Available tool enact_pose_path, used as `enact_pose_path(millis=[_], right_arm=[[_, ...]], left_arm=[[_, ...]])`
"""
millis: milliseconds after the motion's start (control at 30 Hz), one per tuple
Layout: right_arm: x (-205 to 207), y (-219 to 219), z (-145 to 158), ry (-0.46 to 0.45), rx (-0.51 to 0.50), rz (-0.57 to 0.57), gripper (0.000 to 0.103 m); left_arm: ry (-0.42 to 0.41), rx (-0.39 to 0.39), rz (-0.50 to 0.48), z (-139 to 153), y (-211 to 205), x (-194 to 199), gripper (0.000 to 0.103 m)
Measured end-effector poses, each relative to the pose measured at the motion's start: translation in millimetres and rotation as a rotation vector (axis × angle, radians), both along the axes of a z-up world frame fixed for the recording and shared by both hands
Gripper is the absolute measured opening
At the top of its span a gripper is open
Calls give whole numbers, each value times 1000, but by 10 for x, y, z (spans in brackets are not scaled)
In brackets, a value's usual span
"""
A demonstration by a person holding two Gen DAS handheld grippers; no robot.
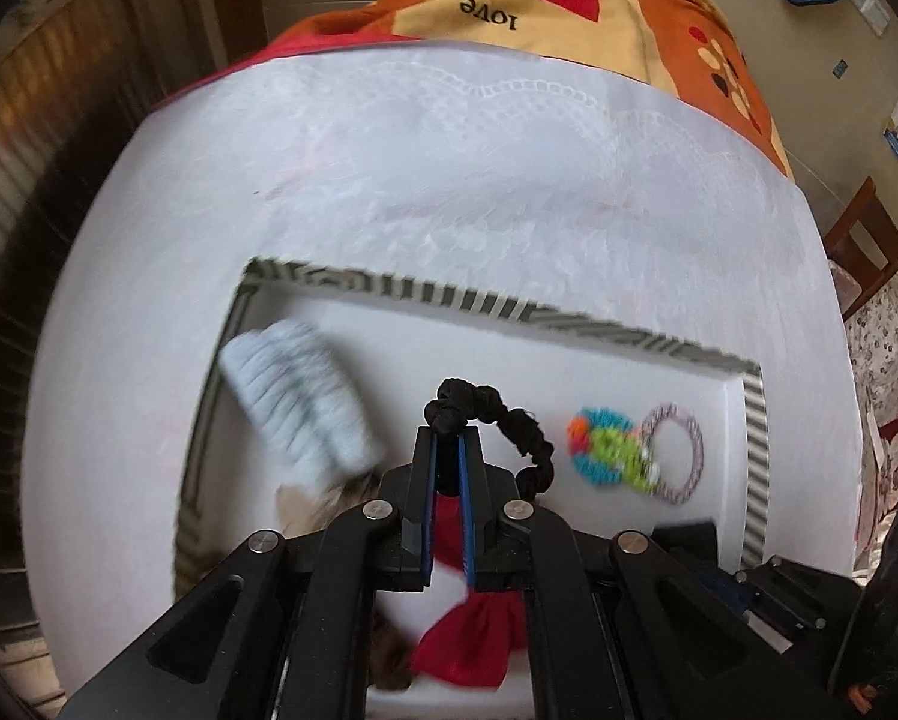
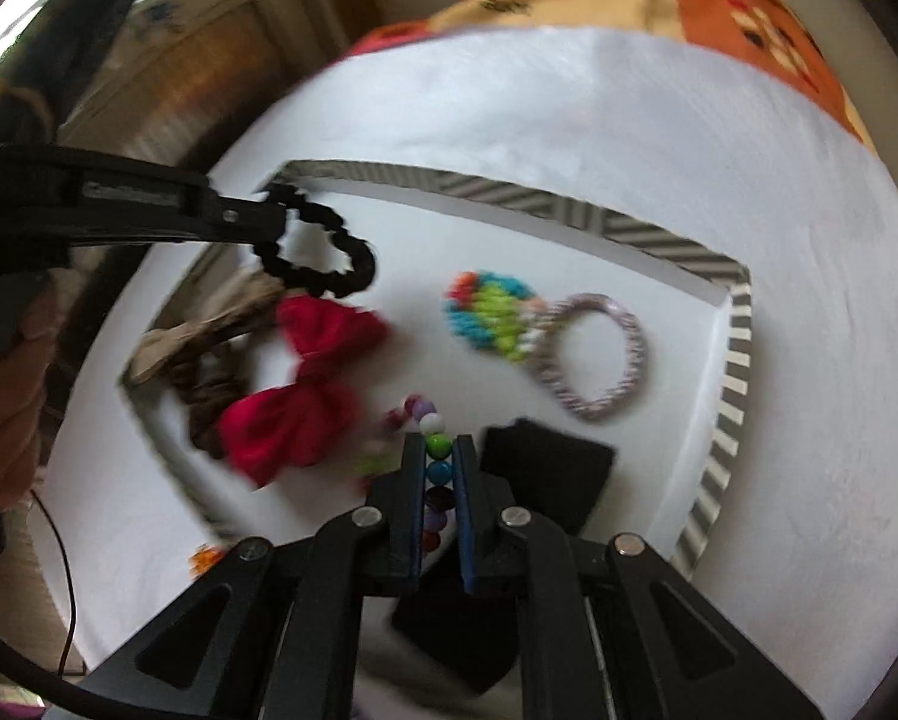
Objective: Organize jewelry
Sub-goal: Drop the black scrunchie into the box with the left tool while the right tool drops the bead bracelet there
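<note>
White cloth covers the worktop [image 1: 449,180], and on it sits a shallow white tray [image 1: 755,438] with a striped rim, below a patterned orange blanket at the far edge. I have my left gripper [image 1: 447,438] pinching a black scrunchie [image 1: 509,420], which hangs in a loop over the tray. My right gripper [image 2: 439,450] is clamped on a string of coloured beads [image 2: 437,471], the string running back between its fingers. Already lying in the tray are a red bow [image 2: 311,384], a crocheted multicolour piece [image 2: 491,318] touching a pink-and-white band [image 2: 593,354], a black pad [image 2: 539,474], and a striped white item [image 1: 299,396] seen in the left view.

My worry is crowding: both grippers hang close above the same tray, so they could knock together. The loose scrunchie loop could drop onto the bow and tangle. The beads could slip from such a narrow pinch or snag on release.
</note>
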State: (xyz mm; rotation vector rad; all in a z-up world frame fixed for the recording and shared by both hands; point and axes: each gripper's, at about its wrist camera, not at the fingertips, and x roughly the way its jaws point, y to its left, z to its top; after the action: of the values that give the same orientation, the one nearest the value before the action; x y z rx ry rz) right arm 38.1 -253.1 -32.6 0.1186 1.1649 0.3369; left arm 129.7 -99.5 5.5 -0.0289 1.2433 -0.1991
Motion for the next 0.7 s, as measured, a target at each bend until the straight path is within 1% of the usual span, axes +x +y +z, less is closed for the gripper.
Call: enact_pose_path(millis=[133,300,333,367,400,467,533,567,600,633,667,700], right_arm=[[97,-18,-80,9,20,-3,9],[108,106,-92,0,35,38,10],[113,102,-90,3,45,30,12],[116,87,-86,10,57,19,19],[115,69,-77,11,68,12,27],[95,43,-33,2,87,4,32],[57,31,31,-7,85,-1,33],[38,22,61,-11,85,-4,37],[19,15,92,-15,87,-8,43],[-7,8,123,-19,89,-13,47],[-14,3,132,-21,89,-17,50],[-46,-17,145,-23,90,-21,51]], left_arm=[[27,4,22,-166,-39,210,0],[53,37,35,-352,-8,278,0],[58,36,39,-377,2,278,0],[57,18,43,-394,21,270,0],[57,1,45,-401,32,267,4],[57,-28,48,-403,58,251,19],[48,-43,54,-395,92,214,26],[45,-52,59,-384,107,192,31],[44,-63,65,-370,128,168,33],[41,-74,71,-352,145,141,38],[33,-80,79,-320,162,102,38],[26,-79,80,-292,171,69,38]])
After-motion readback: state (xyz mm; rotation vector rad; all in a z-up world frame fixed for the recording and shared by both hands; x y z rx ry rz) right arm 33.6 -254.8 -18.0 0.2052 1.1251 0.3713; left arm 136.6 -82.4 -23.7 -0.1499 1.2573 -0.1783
